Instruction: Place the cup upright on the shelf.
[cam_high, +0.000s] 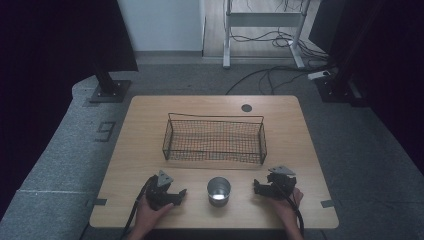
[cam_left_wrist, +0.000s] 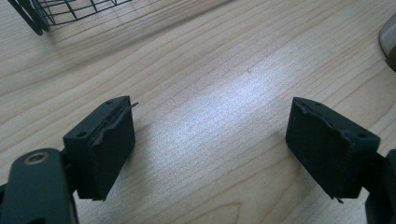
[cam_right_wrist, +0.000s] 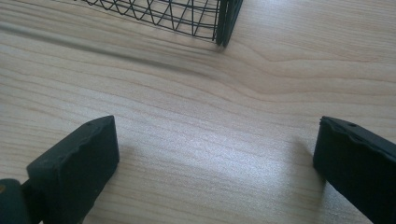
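Note:
A small metal cup (cam_high: 219, 191) stands upright near the table's front edge, between my two grippers. My left gripper (cam_high: 177, 195) rests on the wood to the cup's left, held by a hand, jaws wide open with bare table between them (cam_left_wrist: 210, 140). The cup's rim (cam_left_wrist: 388, 37) peeks in at the right edge of the left gripper view. My right gripper (cam_high: 257, 187) rests to the cup's right, also open over bare wood (cam_right_wrist: 215, 158). A black wire basket (cam_high: 215, 140) sits at the table's middle; its corners appear as basket corner (cam_left_wrist: 51, 11) and basket corner (cam_right_wrist: 196, 16).
The wooden table (cam_high: 150, 130) has a round cable hole (cam_high: 246, 107) at the back. Grey carpet surrounds it, with stand bases (cam_high: 110, 90) and cables (cam_high: 270, 75) on the floor beyond. Bare wood lies between the basket and both grippers.

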